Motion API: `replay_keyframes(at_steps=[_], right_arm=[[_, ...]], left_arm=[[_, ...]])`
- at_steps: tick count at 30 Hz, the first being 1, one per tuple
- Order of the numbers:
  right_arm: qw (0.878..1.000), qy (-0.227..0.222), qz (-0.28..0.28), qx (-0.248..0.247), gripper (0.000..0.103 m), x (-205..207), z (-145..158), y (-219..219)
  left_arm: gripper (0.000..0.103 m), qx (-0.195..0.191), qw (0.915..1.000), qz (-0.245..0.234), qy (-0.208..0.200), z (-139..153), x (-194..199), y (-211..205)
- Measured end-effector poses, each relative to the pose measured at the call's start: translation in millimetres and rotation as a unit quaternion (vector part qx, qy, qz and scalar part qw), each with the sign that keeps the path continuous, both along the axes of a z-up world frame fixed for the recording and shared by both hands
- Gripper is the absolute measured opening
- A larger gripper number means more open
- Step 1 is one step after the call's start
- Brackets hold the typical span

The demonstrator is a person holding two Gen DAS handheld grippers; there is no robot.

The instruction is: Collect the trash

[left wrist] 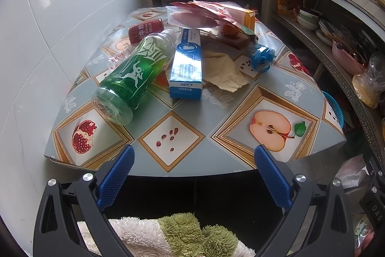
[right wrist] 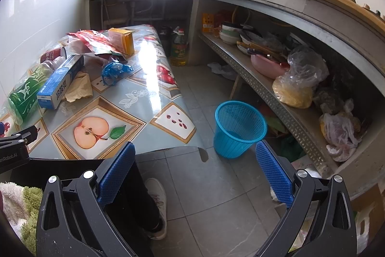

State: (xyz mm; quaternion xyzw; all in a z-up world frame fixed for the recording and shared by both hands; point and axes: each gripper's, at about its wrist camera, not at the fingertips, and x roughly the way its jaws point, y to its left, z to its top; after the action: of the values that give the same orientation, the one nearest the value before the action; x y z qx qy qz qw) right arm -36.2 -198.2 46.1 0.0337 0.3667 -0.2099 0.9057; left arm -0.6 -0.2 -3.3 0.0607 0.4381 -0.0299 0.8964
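The counter (left wrist: pixel 216 155), covered in a fruit-print cloth, carries a heap of trash at its far side, against the tiled wall. On the floor just beside the counter's right edge stands the blue basket (right wrist: pixel 238 129), upright and apparently empty.

Largest in the heap is the green bottle (left wrist: pixel 127 78), lying on its side, base toward the camera, touching the blue box (left wrist: pixel 186 64). Behind them lie a red can (left wrist: pixel 145 30), red wrappers (left wrist: pixel 204 13), an orange carton (left wrist: pixel 243 16), crumpled brown paper (left wrist: pixel 223 71) and a small blue wad (left wrist: pixel 262 59).

The left gripper (left wrist: pixel 193 153) hovers at the near edge, fingers spread wide, holding nothing. The right gripper (right wrist: pixel 195 151) hangs over the floor, fingers likewise apart and empty.

Nothing looks collected yet. The bottle seems the sensible first pick: close across its round body near the middle, squarely, so it cannot roll or squirt out.
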Motion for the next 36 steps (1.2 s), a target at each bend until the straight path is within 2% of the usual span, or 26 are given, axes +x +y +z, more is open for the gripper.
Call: replay_keyframes(at_steps=[36], right_arm=[[1.000,-0.004,0.000,-0.002,0.096,-0.7,3.2,0.4]], left_arm=[[0.098,0.005,0.9999,-0.003,0.011,-5.3,1.1,-0.2]])
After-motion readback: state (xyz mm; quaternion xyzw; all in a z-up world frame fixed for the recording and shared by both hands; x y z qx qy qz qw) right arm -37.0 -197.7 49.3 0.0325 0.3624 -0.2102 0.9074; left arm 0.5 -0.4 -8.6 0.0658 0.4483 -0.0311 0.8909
